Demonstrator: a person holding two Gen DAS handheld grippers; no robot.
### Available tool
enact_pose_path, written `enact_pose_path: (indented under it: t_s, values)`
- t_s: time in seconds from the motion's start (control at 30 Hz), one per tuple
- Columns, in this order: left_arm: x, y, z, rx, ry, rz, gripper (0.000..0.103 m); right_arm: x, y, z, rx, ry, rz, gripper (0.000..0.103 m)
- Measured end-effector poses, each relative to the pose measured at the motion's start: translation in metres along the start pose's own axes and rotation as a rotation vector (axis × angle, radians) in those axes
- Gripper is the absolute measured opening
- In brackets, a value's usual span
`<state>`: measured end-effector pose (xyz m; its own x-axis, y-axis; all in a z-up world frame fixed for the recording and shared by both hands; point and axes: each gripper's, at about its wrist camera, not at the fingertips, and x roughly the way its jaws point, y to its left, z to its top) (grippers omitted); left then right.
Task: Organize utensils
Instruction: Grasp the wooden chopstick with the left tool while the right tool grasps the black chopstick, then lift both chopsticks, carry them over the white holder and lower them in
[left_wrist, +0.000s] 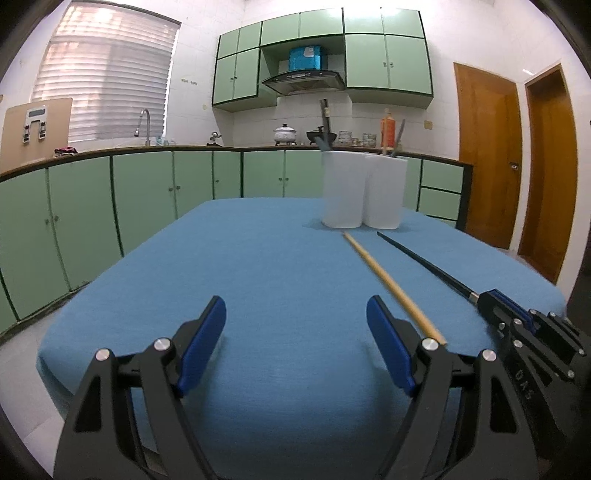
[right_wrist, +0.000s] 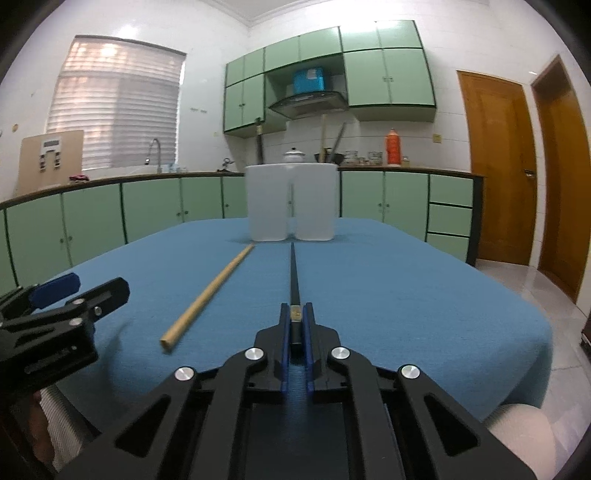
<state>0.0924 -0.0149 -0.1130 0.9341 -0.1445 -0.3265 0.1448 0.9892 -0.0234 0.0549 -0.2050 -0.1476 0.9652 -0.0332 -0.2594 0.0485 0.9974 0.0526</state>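
Gripping of the black chopstick (right_wrist: 293, 273) is being done by the right gripper (right_wrist: 295, 314): blue pads (right_wrist: 283, 325) are being pressed against both sides of its butt end, jaws nearly together. The stick is being held pointing straight ahead toward the two white holders (right_wrist: 291, 203), its tip ending just short of their base; whether the shaft is being rested on the blue tablecloth (right_wrist: 406, 295) or held just above it cannot be told. The left gripper (left_wrist: 295, 321) is being held wide open, nothing between its fingers (left_wrist: 201, 343), low over the cloth. The wooden chopstick (left_wrist: 391, 284) is being left lying flat on the cloth, diagonal, its near end just beside the left gripper's right finger, its far end near the holders. A few utensils are being kept upright in the holders at the far side of the table. Green cabinets (left_wrist: 147, 184) are being seen behind.
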Motion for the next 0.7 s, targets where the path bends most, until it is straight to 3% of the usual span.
enact_pose_path:
  t_s: [0.1, 0.27, 0.47, 0.7]
  values:
    - [-0.002, -0.013, -0.002, 0.002, 0.006, -0.028, 0.076, -0.005, -0.005, 0.0, -0.001, -0.01, -0.015, 0.007]
    - [-0.002, -0.039, -0.01, 0.014, 0.031, -0.079, 0.067, -0.016, -0.016, 0.001, 0.001, -0.033, -0.043, 0.007]
    - [0.003, -0.059, -0.018, 0.025, 0.043, -0.074, 0.054, -0.016, -0.027, 0.003, 0.034, -0.03, -0.062, 0.007]
    - [0.008, -0.068, -0.017, 0.027, 0.05, -0.056, 0.024, -0.019, -0.028, 0.001, 0.039, -0.03, -0.057, 0.007]
